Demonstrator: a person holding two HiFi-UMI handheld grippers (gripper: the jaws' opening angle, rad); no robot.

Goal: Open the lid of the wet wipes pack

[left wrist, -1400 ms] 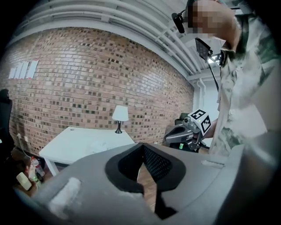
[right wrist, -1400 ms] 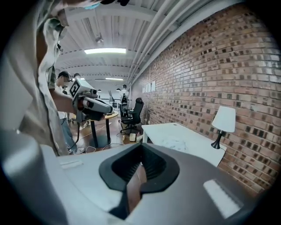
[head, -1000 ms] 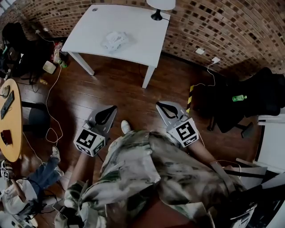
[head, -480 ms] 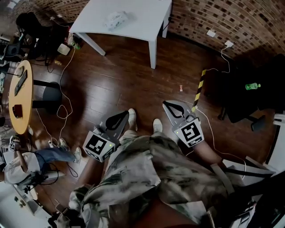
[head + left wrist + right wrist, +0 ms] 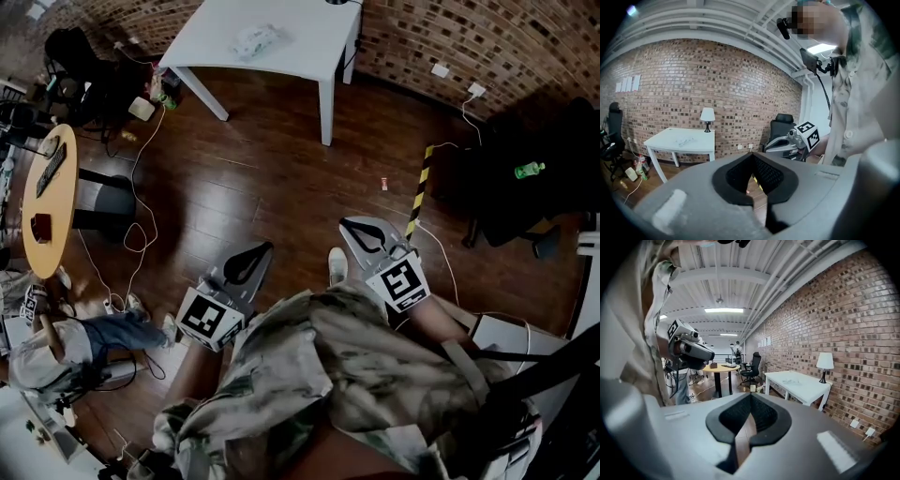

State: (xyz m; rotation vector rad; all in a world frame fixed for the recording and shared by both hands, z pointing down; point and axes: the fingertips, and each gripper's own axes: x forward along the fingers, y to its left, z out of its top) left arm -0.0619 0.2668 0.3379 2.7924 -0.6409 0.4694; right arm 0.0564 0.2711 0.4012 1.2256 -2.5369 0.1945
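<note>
Change, left gripper [image 5: 246,265]: it sits lower in the head view than a second ago and stays at waist height. Its jaws are closed tip to tip with nothing between them, and only wood floor [image 5: 272,187] shows through the gap behind the pads.
Change, wet wipes pack [image 5: 255,39]: it has slid toward the top edge of the head view and looks smaller than a second ago. It lies on the white table [image 5: 309,37], well ahead of both grippers and a little left of the line between them. The lid is too small to judge as open or closed.
Change, right gripper [image 5: 367,234]: it is also lower in the frame than before and level with the left one. Its jaws are drawn together and empty, pointing forward toward the table.
Meaning for the task: the view has dropped toward the person's feet and the table has not come nearer, so the approach is probably not yet under way. The pack is untouched, and opening the lid lies ahead.
Writing, left marker cube [image 5: 208,317]: it carries a black-and-white square code and no letters.
Writing, pack: no brand or label is legible at this distance.
Writing, right marker cube [image 5: 403,283]: it also carries a square code, with no readable words.
Writing, green bottle [image 5: 528,170]: it stands far to the right of the right gripper, and its label is too small to read.
</note>
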